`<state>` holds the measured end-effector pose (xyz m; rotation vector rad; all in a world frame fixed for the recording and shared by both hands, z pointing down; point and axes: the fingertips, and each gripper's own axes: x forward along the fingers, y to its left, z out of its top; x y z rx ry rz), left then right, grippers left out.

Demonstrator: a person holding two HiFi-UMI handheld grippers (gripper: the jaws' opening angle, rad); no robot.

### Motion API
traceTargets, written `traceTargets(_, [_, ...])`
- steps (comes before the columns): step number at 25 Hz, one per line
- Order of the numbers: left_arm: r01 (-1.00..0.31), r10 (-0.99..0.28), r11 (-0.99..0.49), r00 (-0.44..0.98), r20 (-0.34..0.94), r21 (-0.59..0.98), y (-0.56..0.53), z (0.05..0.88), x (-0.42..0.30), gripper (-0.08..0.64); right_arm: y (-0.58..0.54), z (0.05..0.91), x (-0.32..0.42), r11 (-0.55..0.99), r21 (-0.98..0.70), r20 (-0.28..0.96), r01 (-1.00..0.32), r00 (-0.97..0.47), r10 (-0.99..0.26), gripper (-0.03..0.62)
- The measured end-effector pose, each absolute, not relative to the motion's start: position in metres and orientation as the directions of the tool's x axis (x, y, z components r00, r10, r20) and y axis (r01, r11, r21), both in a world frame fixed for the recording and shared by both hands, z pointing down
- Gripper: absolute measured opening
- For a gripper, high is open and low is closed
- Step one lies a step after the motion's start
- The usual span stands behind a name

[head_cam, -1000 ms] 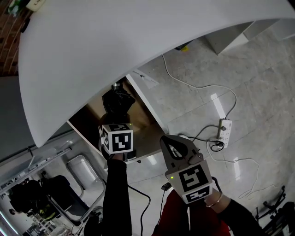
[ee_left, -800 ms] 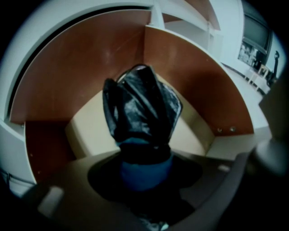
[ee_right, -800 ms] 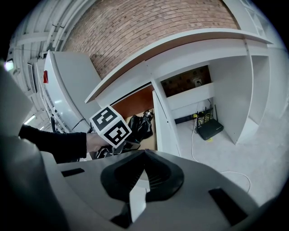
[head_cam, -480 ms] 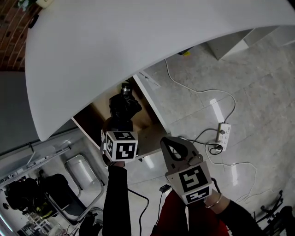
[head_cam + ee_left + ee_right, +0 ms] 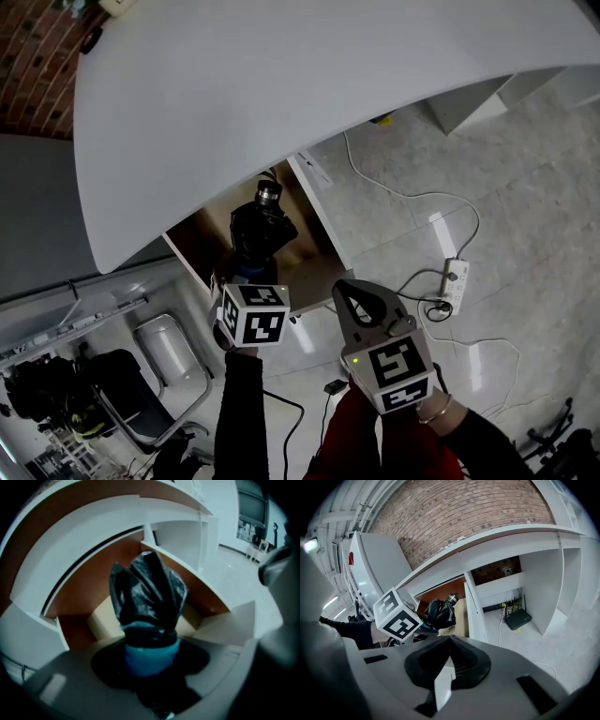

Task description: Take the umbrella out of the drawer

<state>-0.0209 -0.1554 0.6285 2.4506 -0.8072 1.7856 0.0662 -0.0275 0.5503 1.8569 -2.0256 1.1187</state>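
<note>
I had the left gripper (image 5: 246,277) clamped on the folded black umbrella (image 5: 261,228) at its blue band, the jaws having just closed in a little. In the head view the umbrella extended toward 12 o'clock over the open drawer (image 5: 319,214), whose beige floor showed beneath it. The black sleeve (image 5: 242,403) of my left arm entered from 6 o'clock. The right gripper (image 5: 345,292), jaws together on nothing, hung at 4 o'clock from the left one, near the drawer front.

No legible txt, labels or nos.
</note>
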Motion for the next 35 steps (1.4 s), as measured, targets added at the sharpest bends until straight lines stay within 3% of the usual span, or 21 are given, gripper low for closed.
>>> traceTargets(23, [-0.485,-0.442,-0.829,0.262,0.858,-0.279,-0.108,0.524,-0.063,0.246,-0.031,0.471,0.027,0.084,-0.333,0.569,-0.939,-0.271,-0.776,-0.002])
traceTargets(35, [-0.59,-0.478,-0.768,0.266,0.837,-0.251,-0.086,0.468,-0.108,0.246,-0.022,0.436,-0.006,0.173,-0.322,0.572,-0.931,-0.337,-0.748,-0.002])
